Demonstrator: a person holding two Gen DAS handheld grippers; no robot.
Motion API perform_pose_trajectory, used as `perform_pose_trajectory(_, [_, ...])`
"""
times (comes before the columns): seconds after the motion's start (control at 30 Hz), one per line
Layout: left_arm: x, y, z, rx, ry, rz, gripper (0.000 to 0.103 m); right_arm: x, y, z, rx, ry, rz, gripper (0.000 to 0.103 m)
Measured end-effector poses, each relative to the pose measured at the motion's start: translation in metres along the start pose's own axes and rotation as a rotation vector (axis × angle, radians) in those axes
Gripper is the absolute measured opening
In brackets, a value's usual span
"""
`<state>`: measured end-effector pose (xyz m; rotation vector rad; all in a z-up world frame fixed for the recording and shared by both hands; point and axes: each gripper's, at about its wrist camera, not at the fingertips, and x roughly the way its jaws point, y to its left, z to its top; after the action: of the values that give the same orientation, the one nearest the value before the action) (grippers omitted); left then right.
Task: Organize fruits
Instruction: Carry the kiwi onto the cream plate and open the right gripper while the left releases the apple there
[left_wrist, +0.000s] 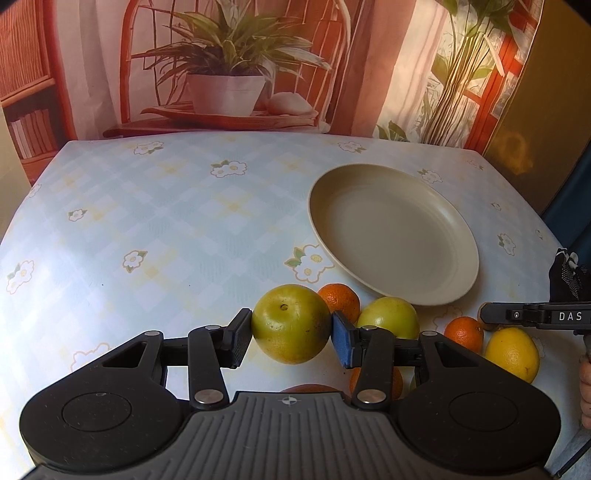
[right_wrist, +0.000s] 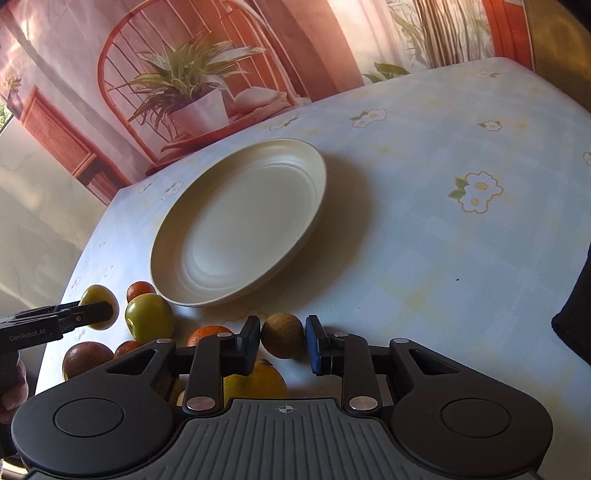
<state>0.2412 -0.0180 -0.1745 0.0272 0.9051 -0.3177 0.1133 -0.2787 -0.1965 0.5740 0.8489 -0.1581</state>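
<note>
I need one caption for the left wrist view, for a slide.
Left gripper jaws clamp a green apple beside the empty beige plate.

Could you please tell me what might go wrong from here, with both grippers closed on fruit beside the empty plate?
1. The left gripper holds the round green apple only at its sides, so it might slip or roll out when lifted.
2. The right gripper pinches a small brown fruit near its fingertips; it could pop free.
3. Oranges and a lemon crowd close by; a nudge might send them rolling across the table.
</note>
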Motion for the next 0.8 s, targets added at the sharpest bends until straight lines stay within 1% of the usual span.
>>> perform_pose_trajectory(0.17, [-0.004, -0.004, 0.008, 0.016, -0.028, 0.003, 0.048, -0.009, 0.000, 0.003, -0.011, -0.046, -0.014, 0.024])
perform_pose_trajectory(0.23, [-0.004, -0.005, 0.014, 0.021, -0.042, -0.001, 0.048, -0.015, 0.001, 0.007, -0.024, -0.072, 0.001, 0.024])
perform_pose_trajectory(0.37, [-0.002, -0.011, 0.026, 0.036, -0.064, -0.020, 0.048, -0.015, 0.011, 0.023, -0.110, -0.085, -0.004, 0.024])
perform_pose_trajectory(0.43, [0.001, -0.015, 0.033, 0.059, -0.078, -0.024, 0.048, -0.014, 0.015, 0.036, -0.151, -0.095, -0.002, 0.024])
perform_pose_trajectory(0.6, [0.022, -0.032, 0.059, 0.105, -0.113, -0.046, 0.048, 0.003, 0.023, 0.072, -0.251, -0.123, -0.020, 0.024])
perform_pose_trajectory(0.67, [0.034, -0.040, 0.068, 0.127, -0.117, -0.040, 0.048, 0.015, 0.026, 0.084, -0.282, -0.127, -0.018, 0.024])
perform_pose_trajectory(0.8, [0.061, -0.053, 0.078, 0.179, -0.090, -0.044, 0.048, 0.040, 0.031, 0.103, -0.343, -0.148, -0.041, 0.024])
